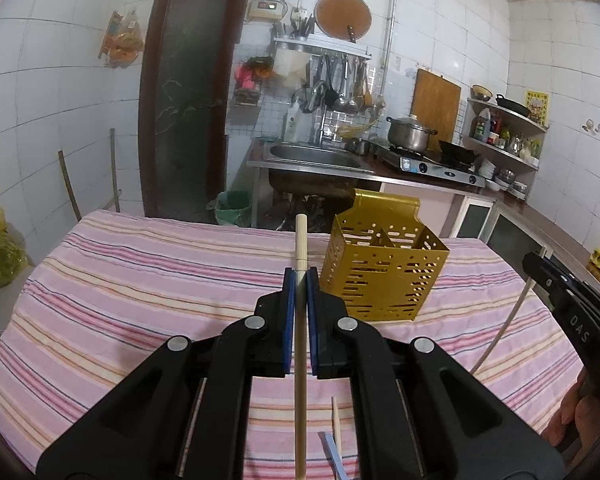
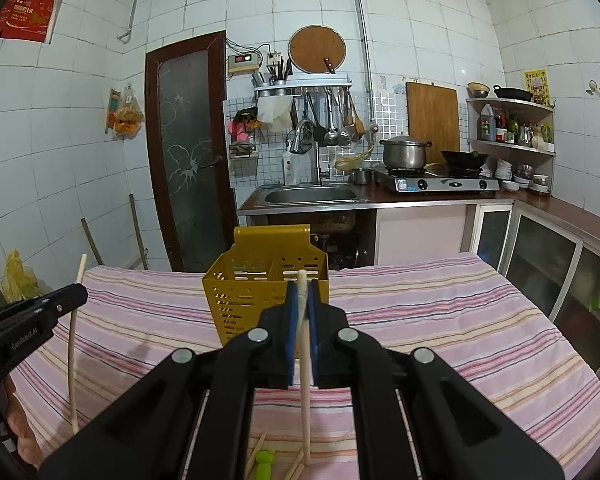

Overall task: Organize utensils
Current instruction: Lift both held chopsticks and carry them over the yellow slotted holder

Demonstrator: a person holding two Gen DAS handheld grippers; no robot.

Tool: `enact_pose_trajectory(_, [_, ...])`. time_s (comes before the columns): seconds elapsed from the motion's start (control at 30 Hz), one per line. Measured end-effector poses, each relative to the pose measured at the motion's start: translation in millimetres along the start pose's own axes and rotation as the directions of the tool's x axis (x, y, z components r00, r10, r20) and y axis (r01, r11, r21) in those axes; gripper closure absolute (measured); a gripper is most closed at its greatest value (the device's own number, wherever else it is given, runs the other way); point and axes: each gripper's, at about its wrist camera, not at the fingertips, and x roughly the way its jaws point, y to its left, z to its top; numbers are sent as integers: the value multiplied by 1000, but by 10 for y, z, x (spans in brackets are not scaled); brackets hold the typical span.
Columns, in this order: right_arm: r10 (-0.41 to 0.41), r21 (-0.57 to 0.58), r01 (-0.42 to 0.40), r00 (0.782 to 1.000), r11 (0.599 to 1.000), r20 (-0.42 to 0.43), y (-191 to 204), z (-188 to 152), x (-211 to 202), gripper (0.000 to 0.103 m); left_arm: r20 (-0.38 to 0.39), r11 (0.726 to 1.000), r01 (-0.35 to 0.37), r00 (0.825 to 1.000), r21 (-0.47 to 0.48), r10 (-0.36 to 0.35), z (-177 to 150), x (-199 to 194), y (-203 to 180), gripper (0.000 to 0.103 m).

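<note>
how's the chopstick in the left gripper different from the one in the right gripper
The left gripper holds a tan chopstick; the right gripper holds a paler, whiter chopstick. The tan chopstick stands beside the gold holder, the paler one before it. Both are clamped near their tops.

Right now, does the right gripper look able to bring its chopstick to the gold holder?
Probably yes. The right gripper is shut on a pale chopstick, and the gold holder stands upright just ahead on the striped cloth. Nothing lies between them, and the left gripper stays off to the side.
</note>
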Motion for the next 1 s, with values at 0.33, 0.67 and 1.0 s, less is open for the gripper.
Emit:
enact_pose_trajectory(0.33, [29,4,-29,1000,1000,6,-52,101,-14,97,41,999,-30,999,24,29,107,5,-26,98])
enact_pose_trajectory(0.67, [41,-14,-40,997,999,66,-53,376,-54,98,93,999,-20,995,26,18,414,-14,-71,98])
enact_pose_trajectory(1.0, [56,-19,-54,988,998,141,-107,917,-39,97,187,998,20,982,53,-30,969,-63,-252,98])
